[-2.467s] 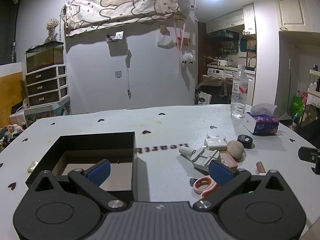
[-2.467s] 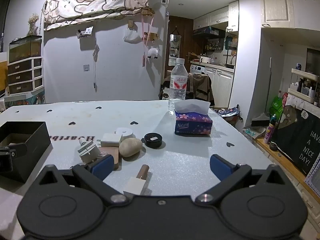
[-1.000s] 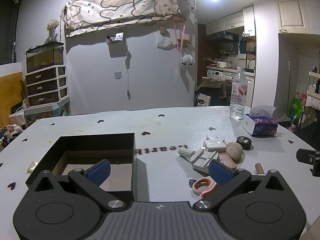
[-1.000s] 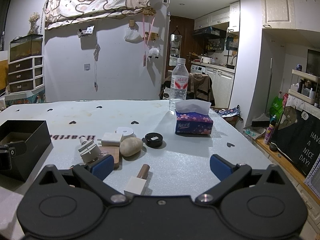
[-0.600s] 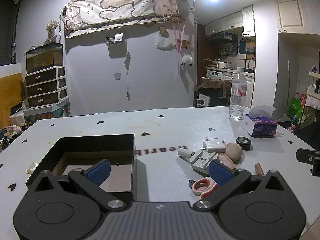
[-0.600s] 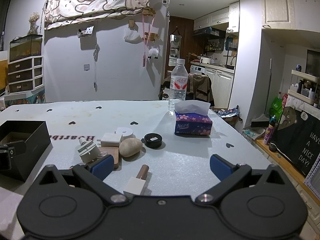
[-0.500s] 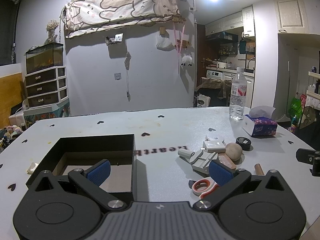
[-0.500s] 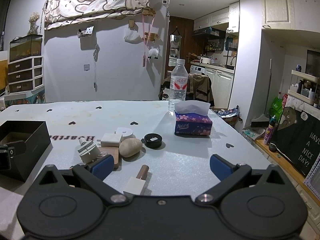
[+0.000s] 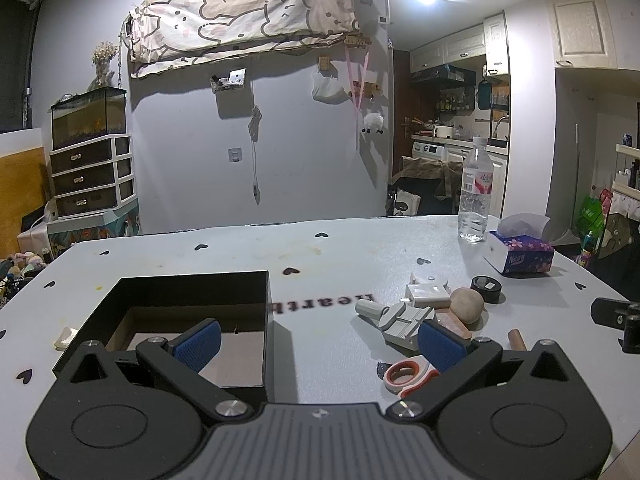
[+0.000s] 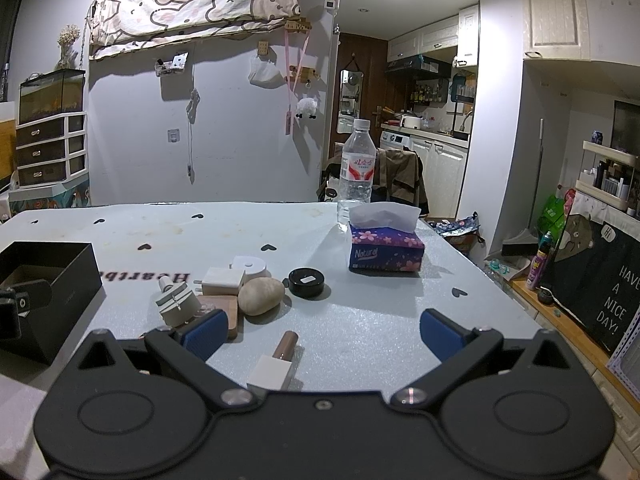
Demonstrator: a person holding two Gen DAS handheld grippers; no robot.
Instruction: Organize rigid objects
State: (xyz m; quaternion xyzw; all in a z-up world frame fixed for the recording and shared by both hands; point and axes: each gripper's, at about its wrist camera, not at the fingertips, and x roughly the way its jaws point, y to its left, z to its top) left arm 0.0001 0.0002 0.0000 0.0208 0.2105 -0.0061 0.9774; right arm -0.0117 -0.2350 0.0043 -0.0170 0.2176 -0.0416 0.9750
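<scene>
An open black box (image 9: 192,288) sits on the table's left, its brown floor bare. My left gripper (image 9: 320,344) hovers open at the box's near right corner. To its right lies a cluster: white charger (image 9: 426,295), round stone (image 9: 467,305), grey-white clamp piece (image 9: 404,322), black round lid (image 9: 486,289), orange-handled scissors (image 9: 408,374). In the right wrist view the stone (image 10: 262,296), charger (image 10: 223,281), black lid (image 10: 306,281), wooden block (image 10: 218,308) and a lipstick-like tube (image 10: 280,360) lie ahead. My right gripper (image 10: 322,334) is open, empty, just above the tube.
A tissue box (image 10: 386,250) and a water bottle (image 10: 358,172) stand further back on the right. The table's right edge (image 10: 520,304) drops to a cluttered floor. A small white scrap (image 9: 66,338) lies left of the black box.
Both grippers stay nearly still and open. The left view has drifted very slightly, with the cluster sitting a touch further left than 2.5 s ago.
</scene>
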